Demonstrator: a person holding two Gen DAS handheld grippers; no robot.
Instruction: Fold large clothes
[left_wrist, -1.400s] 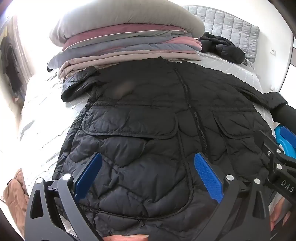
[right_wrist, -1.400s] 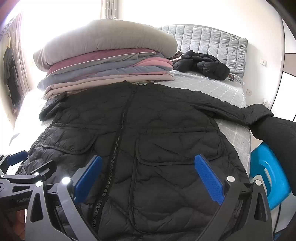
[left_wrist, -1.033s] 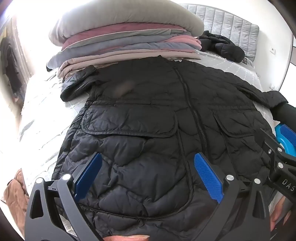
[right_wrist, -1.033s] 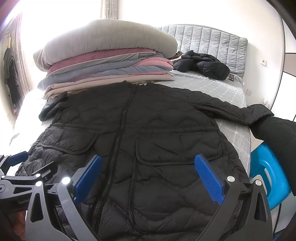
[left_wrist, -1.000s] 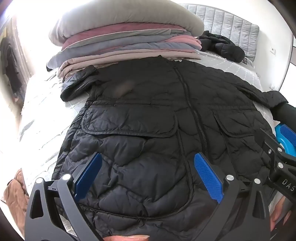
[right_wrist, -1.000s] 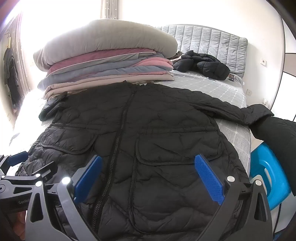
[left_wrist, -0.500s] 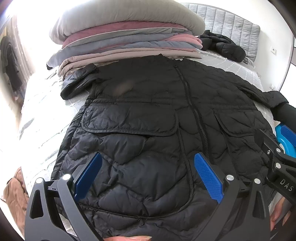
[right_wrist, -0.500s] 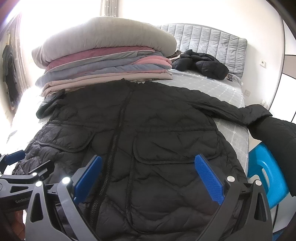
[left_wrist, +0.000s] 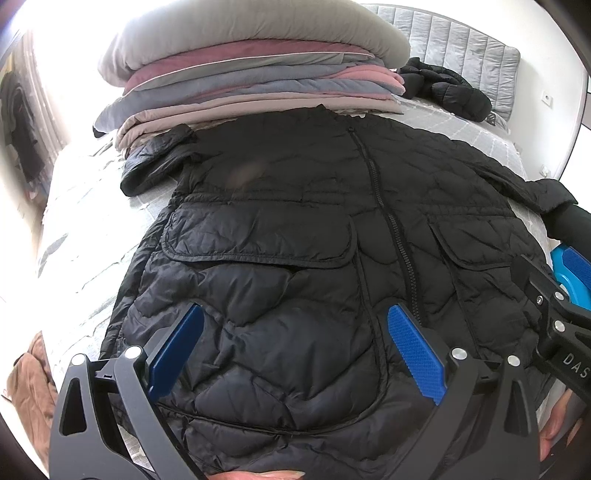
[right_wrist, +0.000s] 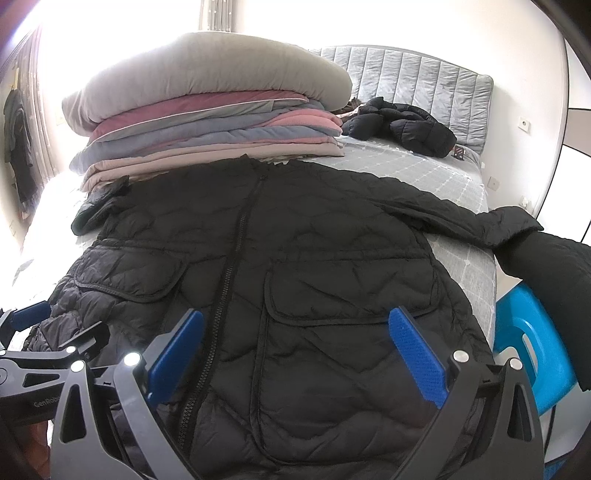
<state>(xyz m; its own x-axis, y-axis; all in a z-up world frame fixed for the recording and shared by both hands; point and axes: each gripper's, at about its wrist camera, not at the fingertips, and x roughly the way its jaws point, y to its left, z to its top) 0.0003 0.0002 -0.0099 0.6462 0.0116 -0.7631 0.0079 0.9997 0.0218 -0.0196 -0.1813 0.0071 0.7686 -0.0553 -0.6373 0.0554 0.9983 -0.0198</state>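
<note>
Left wrist view shows the black quilted jacket (left_wrist: 295, 258) spread face-up on the bed (left_wrist: 85, 236), filling the middle of the frame. Compared with the pictures from about a second ago, it lies in the same place with the same creases; only the cameras have shifted slightly, so the collar and the stack behind it sit a touch lower in the frame. That suggests folding has not started and both tools are only lining up over the hem.

The jacket's long axis runs from the bottom of the frame up to the top centre: hem nearest the cameras, collar pointing away toward the stack of folded blankets (right_wrist: 207, 122), which it touches or nearly touches. The zip runs along that axis. One sleeve reaches to the right edge of the frame, its cuff at the bed's edge; the other is bunched at the upper left beside the stack.

The left gripper (left_wrist: 295, 343) hovers over the hem with its blue fingers (left_wrist: 413, 347) spread wide, holding nothing. The right gripper (right_wrist: 295, 343) is likewise wide apart and empty. A second dark jacket (right_wrist: 402, 125) lies by the headboard (right_wrist: 417, 77), and a blue stool (right_wrist: 532, 347) stands at the lower right.
</note>
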